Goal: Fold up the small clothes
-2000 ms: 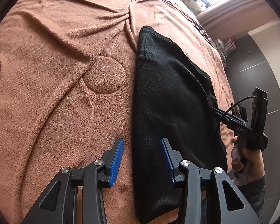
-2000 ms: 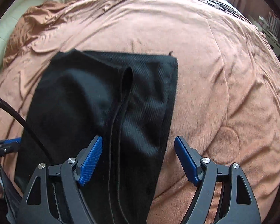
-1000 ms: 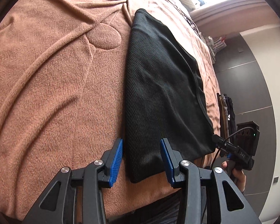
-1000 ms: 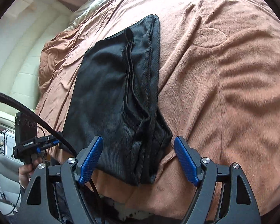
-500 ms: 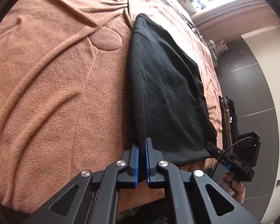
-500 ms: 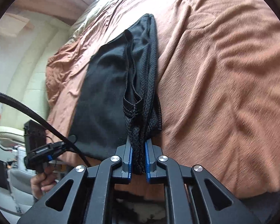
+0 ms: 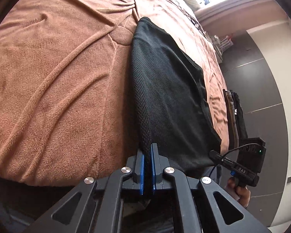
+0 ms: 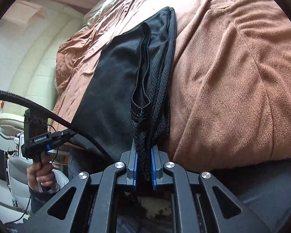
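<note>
While the left gripper [image 7: 147, 167] is pinching one near corner of the black mesh garment [image 7: 164, 97] between its blue pads [image 7: 142, 172], the right gripper [image 8: 143, 167] is clamping the other near corner, bunched thick between its narrow jaws. The garment is lying lengthwise on the brown blanket [image 7: 58, 87], running from the bed's near edge away toward the far side, with its gripped end lifting slightly off the blanket. In the right wrist view a stitched hem [image 8: 140, 114] is hanging folded just above the pads. Beyond, in the left wrist view, a bright window ledge [image 7: 232, 3] is showing.
</note>
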